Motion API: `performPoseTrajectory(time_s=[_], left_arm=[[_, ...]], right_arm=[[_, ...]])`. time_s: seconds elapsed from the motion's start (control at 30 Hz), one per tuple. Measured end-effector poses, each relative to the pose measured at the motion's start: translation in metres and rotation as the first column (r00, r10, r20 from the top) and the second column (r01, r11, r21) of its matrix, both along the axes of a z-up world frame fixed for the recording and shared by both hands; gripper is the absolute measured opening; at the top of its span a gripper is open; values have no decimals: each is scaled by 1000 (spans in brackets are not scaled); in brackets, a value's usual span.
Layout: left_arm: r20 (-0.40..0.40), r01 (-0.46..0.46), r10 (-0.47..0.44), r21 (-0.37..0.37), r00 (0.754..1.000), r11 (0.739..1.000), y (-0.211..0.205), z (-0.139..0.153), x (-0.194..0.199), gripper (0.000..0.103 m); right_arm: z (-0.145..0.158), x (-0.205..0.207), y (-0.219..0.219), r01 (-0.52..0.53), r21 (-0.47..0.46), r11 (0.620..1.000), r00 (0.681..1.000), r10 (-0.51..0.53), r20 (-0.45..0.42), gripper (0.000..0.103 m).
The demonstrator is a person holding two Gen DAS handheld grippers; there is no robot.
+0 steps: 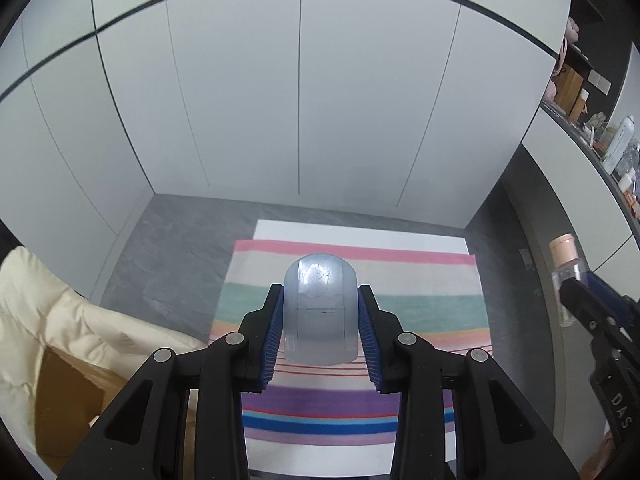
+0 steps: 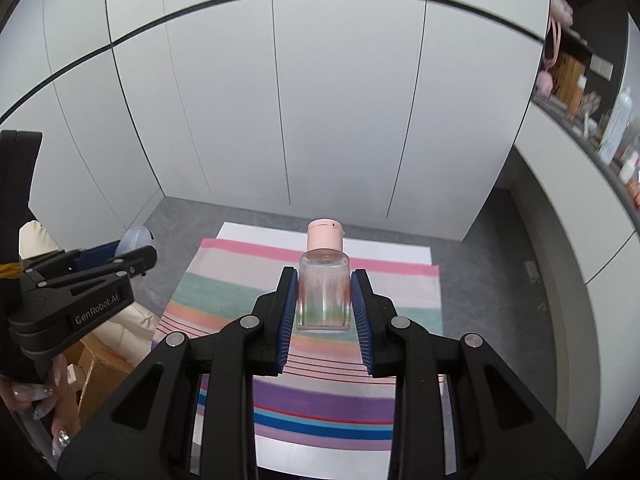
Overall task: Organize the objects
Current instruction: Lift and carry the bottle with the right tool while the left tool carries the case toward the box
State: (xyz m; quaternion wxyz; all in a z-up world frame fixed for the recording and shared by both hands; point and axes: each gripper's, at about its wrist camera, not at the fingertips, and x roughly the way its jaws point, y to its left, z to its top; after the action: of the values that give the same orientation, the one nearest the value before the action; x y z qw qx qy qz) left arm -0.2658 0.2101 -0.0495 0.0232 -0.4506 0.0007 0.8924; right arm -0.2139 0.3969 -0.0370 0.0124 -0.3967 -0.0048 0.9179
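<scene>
Left tongs (image 1: 320,320): I have them clamped on a frosted plastic cap (image 1: 320,308), gripped by its sides. Right tongs (image 2: 324,308): clamped on a clear bottle (image 2: 325,292), pink lid upright to prevent spilling. Both hang above the striped towel (image 1: 420,280) on the grey floor (image 1: 168,248), probably bound for the cluttered shelf (image 2: 580,136).

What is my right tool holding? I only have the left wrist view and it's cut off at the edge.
Observer: The right tool is shut on a clear bottle with a pink cap, gripped by its sides.
Operator: Is the bottle upright?
Observer: Yes, cap pointing away from the tool, above the striped towel.
Operator: Anything by the left tool that I miss?
Observer: A hand with long decorated nails holds its handle.
</scene>
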Motion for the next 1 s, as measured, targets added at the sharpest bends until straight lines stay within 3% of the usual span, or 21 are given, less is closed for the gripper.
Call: performPoseTrajectory(time_s=[0.4, 0.63, 0.8, 1.0], left_arm=[[-101, 53, -61, -81, 993, 995, 14, 37, 58, 36], [-109, 93, -102, -83, 989, 992, 16, 54, 102, 36], [-117, 127, -137, -93, 984, 988, 12, 57, 140, 36], [-122, 150, -165, -124, 979, 981, -2, 48, 187, 36]], right_arm=[[32, 43, -3, 2, 39, 999, 999, 0, -48, 28], [40, 79, -5, 8, 27, 1000, 998, -6, -64, 28], [35, 116, -10, 13, 54, 998, 995, -8, -95, 28], [27, 166, -10, 22, 15, 1000, 994, -20, -109, 28]])
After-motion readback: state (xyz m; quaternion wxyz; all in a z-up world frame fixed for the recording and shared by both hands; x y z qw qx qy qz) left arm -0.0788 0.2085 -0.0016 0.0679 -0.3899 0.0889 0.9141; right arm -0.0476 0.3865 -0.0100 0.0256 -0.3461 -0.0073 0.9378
